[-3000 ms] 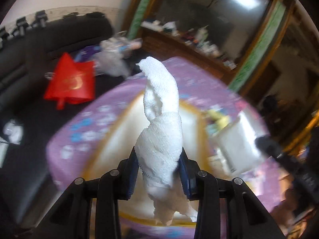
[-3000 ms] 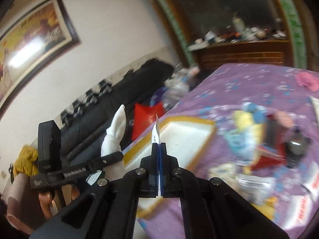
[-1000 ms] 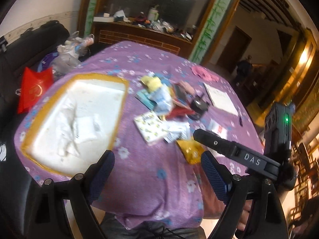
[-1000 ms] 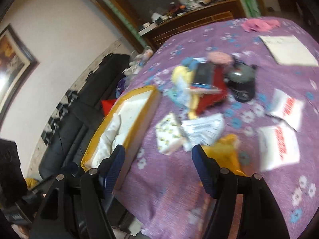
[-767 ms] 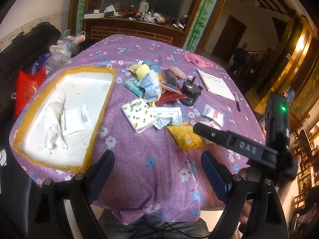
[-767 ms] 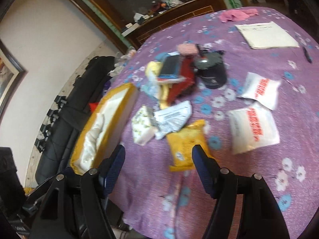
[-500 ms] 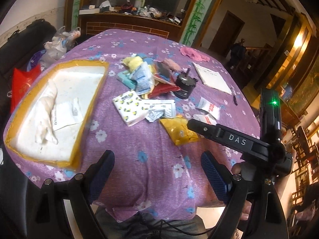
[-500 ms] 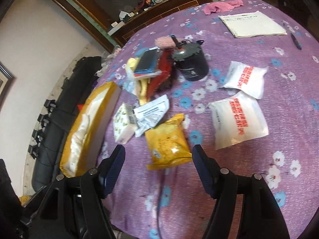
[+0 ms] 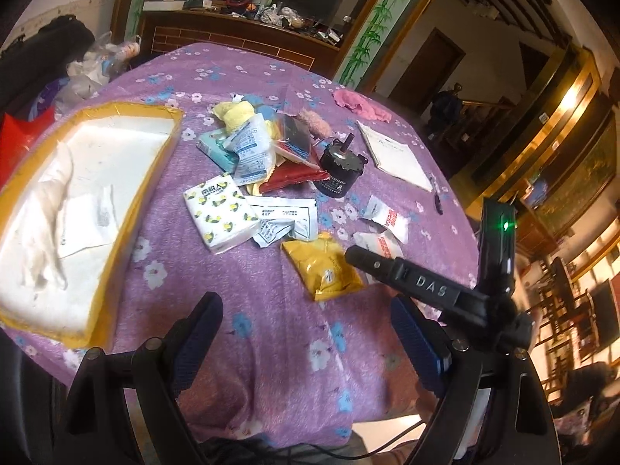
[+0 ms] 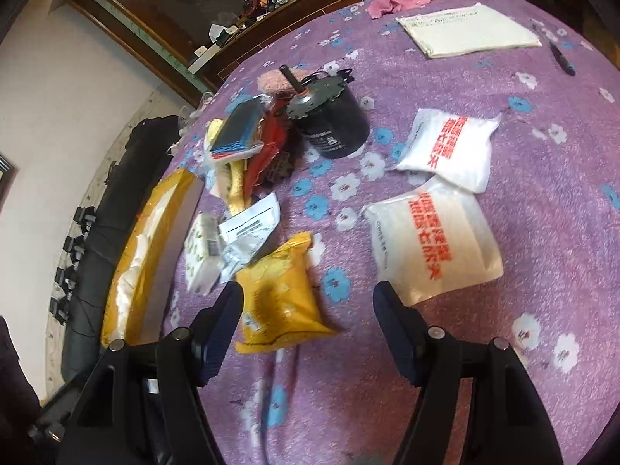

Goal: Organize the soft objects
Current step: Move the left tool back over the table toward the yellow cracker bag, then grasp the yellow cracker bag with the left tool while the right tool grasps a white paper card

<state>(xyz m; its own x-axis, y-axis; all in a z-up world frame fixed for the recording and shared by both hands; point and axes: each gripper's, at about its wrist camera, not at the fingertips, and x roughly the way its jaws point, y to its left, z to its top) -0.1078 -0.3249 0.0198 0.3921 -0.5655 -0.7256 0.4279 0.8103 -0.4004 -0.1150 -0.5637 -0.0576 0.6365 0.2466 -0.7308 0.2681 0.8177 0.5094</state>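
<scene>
Far to the left of the left gripper (image 9: 306, 333) sat the yellow-rimmed tray (image 9: 153, 178) on the purple flowered tablecloth (image 9: 271, 333), with a white cloth (image 9: 46, 213) and a flat white packet (image 9: 87, 221) lying inside it. The left gripper's jaws stood spread wide with nothing between them, above the near edge of the table. Ahead of it and slightly left lay a lemon-print tissue pack (image 9: 221, 211), touching a crumpled white sachet (image 9: 286, 221) on its right. Straight ahead, just beyond the jaws, lay a yellow pouch (image 9: 321, 267). Farther out was a heap of packets around a yellow cloth (image 9: 232, 114), with a black motor (image 9: 339, 172) at its right side and a notepad (image 9: 395, 157) further right. A pink cloth (image 9: 360, 102) lay at the far side.

The right gripper (image 10: 308, 317) was also spread wide and empty. The yellow pouch (image 10: 279, 294) lay just ahead of its left finger (image 10: 221, 325), partly between the two. Ahead of its right finger (image 10: 399, 333) lay a white pouch with red lettering (image 10: 434, 244), overlapped at its far edge by a second white pouch (image 10: 449, 147). The black motor (image 10: 329, 116) lay farther ahead, between the heap and the white pouches.
</scene>
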